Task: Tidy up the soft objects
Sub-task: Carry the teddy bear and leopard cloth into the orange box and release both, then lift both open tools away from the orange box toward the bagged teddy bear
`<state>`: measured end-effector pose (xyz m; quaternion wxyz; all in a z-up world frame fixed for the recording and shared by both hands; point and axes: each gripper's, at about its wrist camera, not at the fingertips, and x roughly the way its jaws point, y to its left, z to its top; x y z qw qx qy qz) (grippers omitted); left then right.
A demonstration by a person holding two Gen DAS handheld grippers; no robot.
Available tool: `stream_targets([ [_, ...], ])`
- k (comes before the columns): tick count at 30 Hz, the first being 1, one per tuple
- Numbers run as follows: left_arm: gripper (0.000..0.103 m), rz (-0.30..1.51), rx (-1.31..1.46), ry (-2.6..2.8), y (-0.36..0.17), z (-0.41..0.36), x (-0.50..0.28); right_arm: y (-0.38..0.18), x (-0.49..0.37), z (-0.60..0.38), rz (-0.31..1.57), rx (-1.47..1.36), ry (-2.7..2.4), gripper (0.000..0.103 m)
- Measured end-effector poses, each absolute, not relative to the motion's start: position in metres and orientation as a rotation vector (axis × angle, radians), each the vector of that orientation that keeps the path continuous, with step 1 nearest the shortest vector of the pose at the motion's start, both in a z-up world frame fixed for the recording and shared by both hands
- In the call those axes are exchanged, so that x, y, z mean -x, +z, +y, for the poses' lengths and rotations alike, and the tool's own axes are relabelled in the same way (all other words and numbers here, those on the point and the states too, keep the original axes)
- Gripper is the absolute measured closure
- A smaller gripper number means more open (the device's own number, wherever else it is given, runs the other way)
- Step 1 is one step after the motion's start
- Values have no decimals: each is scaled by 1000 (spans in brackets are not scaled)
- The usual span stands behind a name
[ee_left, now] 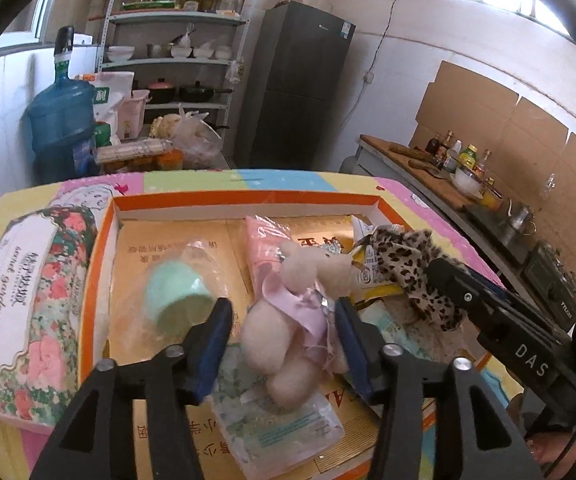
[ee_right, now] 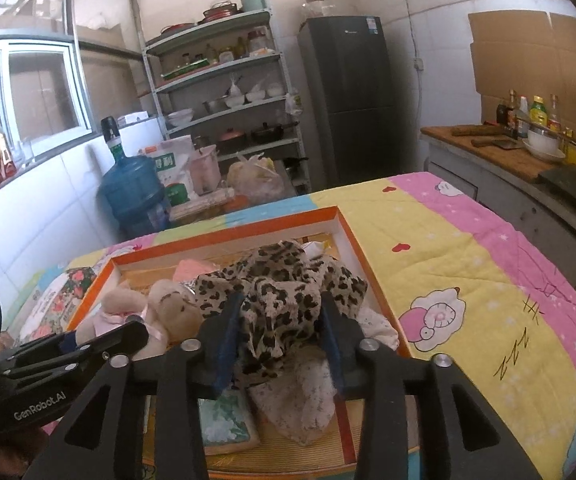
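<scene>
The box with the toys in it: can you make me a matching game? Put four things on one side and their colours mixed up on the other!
Things:
1. plush toy
2. scarf
3. cup in the plastic bag
4. rim of the box

Colours:
A. orange
B. mint green
C. cream with a pink bow
D. leopard spots, tan and black

Right pairs: 1-C, 2-D, 3-B, 4-A
</scene>
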<state>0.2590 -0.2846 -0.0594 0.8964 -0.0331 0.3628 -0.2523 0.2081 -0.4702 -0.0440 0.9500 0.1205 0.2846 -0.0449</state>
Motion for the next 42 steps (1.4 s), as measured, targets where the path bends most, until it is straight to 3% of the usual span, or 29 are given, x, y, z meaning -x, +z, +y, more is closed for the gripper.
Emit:
stream_targets([
  [10,44,713,76,-514,-48,-276,-245,-39,-201,-466,561,-239,-108,49],
  [42,44,536,96,-431,10,-184,-173,11,-143,-376,464,-160,-78,48],
])
